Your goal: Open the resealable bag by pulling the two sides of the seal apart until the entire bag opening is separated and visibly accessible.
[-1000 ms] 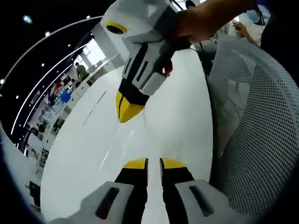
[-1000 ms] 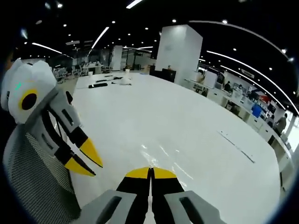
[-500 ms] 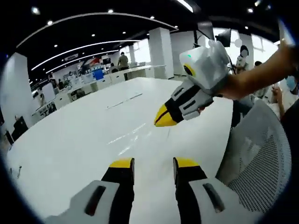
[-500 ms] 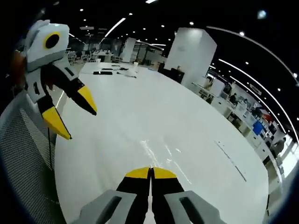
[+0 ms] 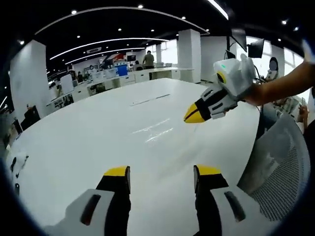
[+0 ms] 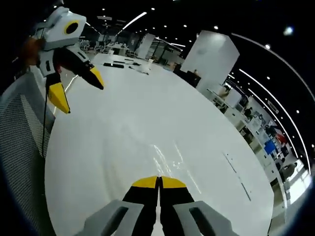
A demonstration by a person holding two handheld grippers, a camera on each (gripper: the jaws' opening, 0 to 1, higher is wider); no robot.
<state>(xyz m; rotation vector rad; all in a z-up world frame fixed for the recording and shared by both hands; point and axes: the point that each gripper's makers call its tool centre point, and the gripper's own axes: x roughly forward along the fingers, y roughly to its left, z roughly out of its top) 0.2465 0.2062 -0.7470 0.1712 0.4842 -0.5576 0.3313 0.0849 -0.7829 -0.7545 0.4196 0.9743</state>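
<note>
Hovering over the white table [image 5: 88, 142]: left gripper [image 5: 161, 171] gaping, right gripper [image 6: 159, 179] closed.

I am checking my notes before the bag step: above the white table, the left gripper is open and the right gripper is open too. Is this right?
Not quite. The right gripper is shut: the right gripper view shows its jaws pressed together. The left gripper is open above the white table, as you wrote.

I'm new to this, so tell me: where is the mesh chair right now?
In the left gripper view the mesh chair sits at the right, beside the white table and below the right gripper. In the right gripper view it lies along the left edge.
</note>
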